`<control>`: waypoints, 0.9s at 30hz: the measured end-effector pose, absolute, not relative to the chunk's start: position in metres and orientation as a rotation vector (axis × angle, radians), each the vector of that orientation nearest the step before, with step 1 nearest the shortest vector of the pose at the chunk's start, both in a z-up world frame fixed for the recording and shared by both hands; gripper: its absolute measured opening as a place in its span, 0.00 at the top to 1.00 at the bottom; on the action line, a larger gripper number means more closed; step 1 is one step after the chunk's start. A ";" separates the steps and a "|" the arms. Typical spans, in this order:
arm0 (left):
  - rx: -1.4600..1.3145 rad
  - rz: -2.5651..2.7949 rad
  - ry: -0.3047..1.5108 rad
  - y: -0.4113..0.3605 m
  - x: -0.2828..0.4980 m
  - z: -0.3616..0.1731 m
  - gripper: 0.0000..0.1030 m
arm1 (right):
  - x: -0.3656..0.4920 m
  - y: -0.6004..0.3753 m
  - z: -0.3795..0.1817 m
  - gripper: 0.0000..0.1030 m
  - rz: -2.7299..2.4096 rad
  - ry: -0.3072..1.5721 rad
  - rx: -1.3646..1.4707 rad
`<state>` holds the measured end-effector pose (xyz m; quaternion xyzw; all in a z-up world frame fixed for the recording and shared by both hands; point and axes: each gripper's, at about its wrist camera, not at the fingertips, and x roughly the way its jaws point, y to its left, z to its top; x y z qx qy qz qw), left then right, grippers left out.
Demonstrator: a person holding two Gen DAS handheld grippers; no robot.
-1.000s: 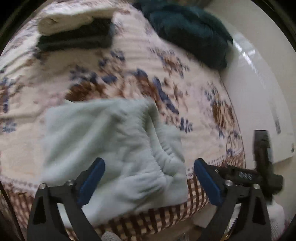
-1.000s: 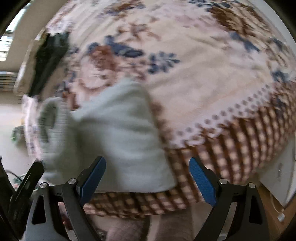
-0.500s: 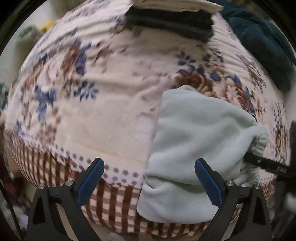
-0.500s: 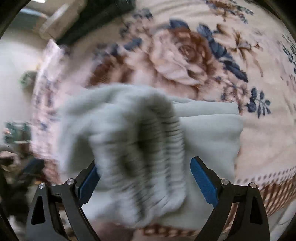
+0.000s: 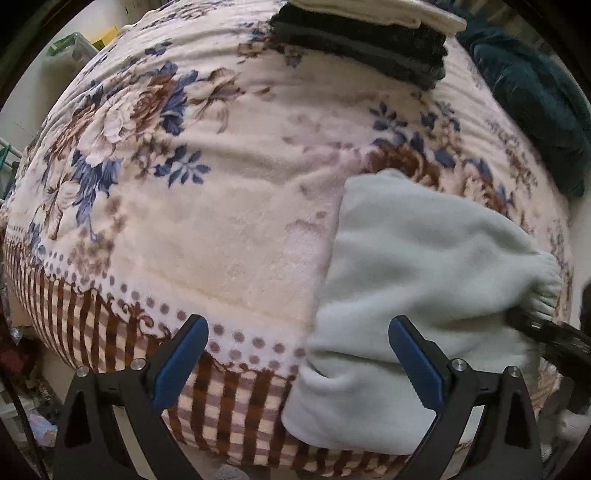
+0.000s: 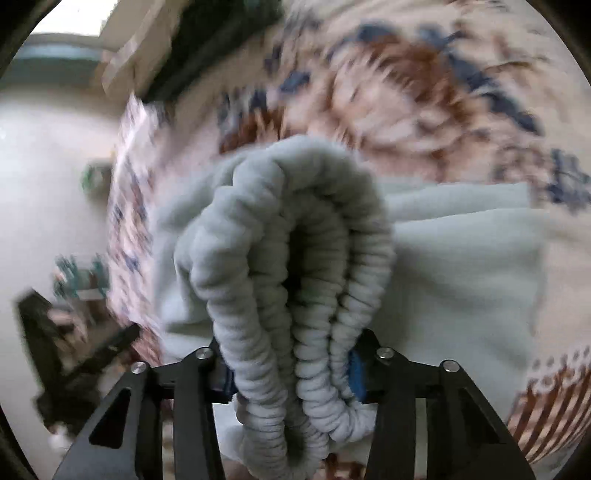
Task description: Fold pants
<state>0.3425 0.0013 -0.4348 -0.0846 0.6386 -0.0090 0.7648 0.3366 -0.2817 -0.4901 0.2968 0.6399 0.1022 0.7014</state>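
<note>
The pale mint fleece pants [image 5: 417, 273] are laid folded on the floral blanket [image 5: 221, 206] of the bed, at about 4 o'clock in the left wrist view, with their lower edge hung over the brown checked border. The left hand-held gripper [image 5: 299, 362] is held with its blue-padded fingers [image 5: 181, 354] wide apart and nothing is gripped between them; the right finger is seen in front of the pants. In the right wrist view, the right hand-held gripper [image 6: 291, 373] is clamped on the gathered elastic waistband [image 6: 295, 266], which is bunched into ribbed rolls between the closed fingers. A stack of folded dark and cream clothes [image 5: 369, 33] is seen at 12 o'clock, and a dark teal garment [image 5: 532, 107] at 2 o'clock, well apart from the pants.
</note>
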 end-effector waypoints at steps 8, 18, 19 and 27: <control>-0.262 -0.133 1.349 -0.019 0.365 -0.416 0.03 | 0.260 -0.388 -0.445 0.56 -0.012 1.338 0.814; -0.212 -0.471 1.416 -0.129 0.431 -0.441 0.03 | 0.263 -0.430 -0.542 0.51 -0.091 1.448 0.934; -0.184 -0.494 1.437 -0.140 0.438 -0.450 0.03 | 0.266 -0.431 -0.540 0.45 -0.073 1.441 0.921; -0.050 -0.535 1.478 -0.181 0.484 -0.501 0.30 | 0.245 -0.450 -0.540 0.20 -0.104 1.446 0.980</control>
